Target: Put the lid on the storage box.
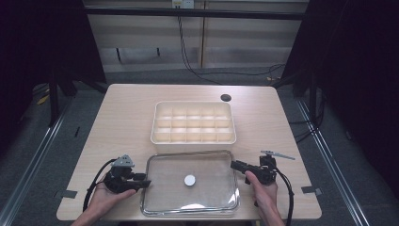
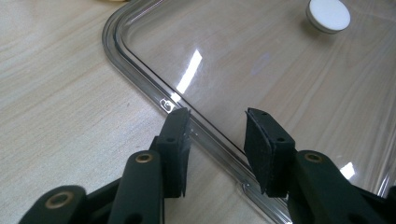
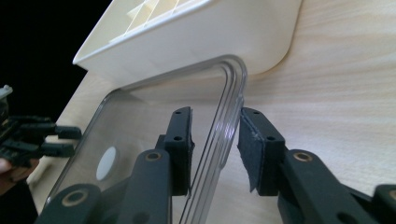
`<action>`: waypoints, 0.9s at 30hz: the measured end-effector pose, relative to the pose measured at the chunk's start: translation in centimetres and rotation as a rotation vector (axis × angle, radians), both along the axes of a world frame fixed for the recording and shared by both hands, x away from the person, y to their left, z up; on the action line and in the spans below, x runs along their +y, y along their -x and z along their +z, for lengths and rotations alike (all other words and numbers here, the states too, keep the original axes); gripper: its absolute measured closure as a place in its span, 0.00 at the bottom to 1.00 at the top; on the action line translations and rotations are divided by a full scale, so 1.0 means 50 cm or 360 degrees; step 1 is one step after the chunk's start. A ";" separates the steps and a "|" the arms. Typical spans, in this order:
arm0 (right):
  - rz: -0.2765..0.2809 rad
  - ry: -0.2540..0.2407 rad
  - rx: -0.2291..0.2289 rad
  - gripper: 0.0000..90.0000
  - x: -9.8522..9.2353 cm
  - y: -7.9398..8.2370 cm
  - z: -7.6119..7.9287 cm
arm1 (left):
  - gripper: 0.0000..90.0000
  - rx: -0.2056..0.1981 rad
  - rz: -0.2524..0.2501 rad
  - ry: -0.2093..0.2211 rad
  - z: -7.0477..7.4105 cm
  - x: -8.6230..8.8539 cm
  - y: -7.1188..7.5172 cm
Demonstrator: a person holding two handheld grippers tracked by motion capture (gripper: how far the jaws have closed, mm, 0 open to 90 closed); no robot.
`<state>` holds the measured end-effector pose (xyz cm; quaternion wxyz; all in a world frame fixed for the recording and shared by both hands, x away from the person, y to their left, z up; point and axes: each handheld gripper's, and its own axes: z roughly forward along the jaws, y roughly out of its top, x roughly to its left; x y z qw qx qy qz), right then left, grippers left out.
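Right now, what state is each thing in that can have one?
Clear lid: lying flat on the table, off the box, white knob up.
Compartment box: uncovered, empty.
Left gripper: open, astride the lid's rim.
Right gripper: open, astride the opposite rim.

Table: light wood with fine grain pattern. Compartment tray: cream throughout, its dividers forming a regular grid. Lid: clear and colourless, showing white glare streaks; its round knob is white. Left gripper and right gripper: black jaws, brass-coloured rivets.
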<state>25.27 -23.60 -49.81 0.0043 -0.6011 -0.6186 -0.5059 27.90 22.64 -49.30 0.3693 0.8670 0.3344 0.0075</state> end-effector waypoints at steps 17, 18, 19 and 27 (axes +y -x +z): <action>0.0151 -0.0036 0.0002 0.75 0.011 -0.011 0.005 | 0.67 0.0016 0.0007 0.0029 -0.002 0.002 -0.007; 0.0170 -0.0050 0.0000 0.75 0.012 -0.013 0.004 | 0.67 0.0019 0.0007 0.0033 -0.002 0.003 -0.008; 0.0183 -0.0058 -0.0002 0.74 0.014 -0.016 0.005 | 0.67 0.0018 0.0011 0.0036 -0.003 0.003 -0.008; 0.0206 -0.0080 0.0001 0.75 0.023 -0.027 0.004 | 0.67 0.0027 0.0008 0.0046 -0.003 0.004 -0.011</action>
